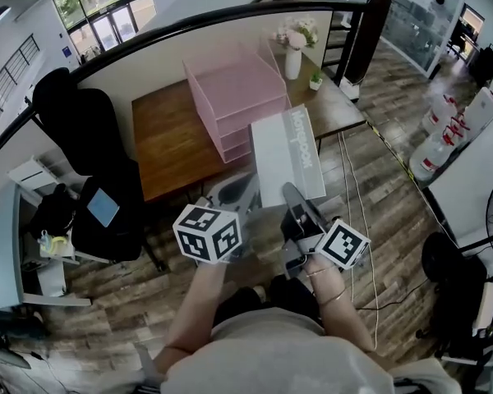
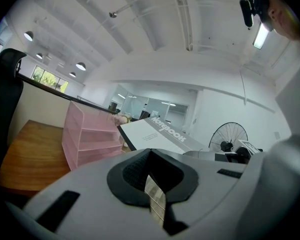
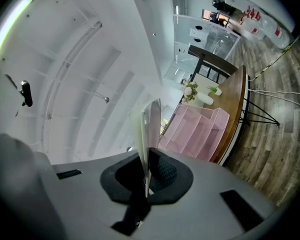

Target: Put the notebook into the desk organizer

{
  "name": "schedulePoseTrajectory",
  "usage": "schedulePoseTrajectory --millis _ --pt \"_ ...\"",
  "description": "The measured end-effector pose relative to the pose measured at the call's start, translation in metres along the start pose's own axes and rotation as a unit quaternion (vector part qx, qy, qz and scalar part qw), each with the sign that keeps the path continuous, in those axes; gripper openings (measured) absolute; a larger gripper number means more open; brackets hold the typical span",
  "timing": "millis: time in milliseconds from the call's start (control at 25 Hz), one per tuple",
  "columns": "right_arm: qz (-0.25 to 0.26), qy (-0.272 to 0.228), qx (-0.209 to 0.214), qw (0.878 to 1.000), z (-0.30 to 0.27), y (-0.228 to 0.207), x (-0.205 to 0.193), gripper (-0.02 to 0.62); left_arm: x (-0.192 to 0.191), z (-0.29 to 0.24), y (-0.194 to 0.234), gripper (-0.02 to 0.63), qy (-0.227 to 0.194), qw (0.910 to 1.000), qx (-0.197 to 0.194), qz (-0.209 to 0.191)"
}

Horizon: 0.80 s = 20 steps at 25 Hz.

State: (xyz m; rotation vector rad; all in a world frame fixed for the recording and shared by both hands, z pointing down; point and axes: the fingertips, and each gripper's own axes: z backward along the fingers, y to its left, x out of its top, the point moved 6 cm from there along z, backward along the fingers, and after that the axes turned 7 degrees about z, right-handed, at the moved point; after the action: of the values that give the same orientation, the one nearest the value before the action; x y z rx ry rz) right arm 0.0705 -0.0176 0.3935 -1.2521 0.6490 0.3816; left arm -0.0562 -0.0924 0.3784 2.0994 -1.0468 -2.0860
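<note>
Mid-carry: our right gripper clamps the notebook, left gripper closed and empty; next we line up a desk organizer slot.

Wooden desk on plank floor, black chair

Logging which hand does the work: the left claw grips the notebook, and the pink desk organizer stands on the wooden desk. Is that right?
Not quite: the right claw grips the notebook, not the left. The right gripper view shows it edge-on, clamped between that claw's jaws. The pink desk organizer does stand on the wooden desk.
</note>
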Motion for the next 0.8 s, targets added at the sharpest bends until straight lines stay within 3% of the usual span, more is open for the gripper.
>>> schedulePoseTrajectory --millis 240,800 --pt "-0.006 0.033 0.019 0.999 -0.032 -0.028 0.008 0.011 -0.004 -0.016 0.024 0.011 -0.001 0.9989 0.045 0.014" --pt "-0.025 0.091 0.103 0.990 -0.132 -0.066 0.066 0.009 0.041 -0.071 0.056 0.011 -0.063 0.9893 0.130 0.023"
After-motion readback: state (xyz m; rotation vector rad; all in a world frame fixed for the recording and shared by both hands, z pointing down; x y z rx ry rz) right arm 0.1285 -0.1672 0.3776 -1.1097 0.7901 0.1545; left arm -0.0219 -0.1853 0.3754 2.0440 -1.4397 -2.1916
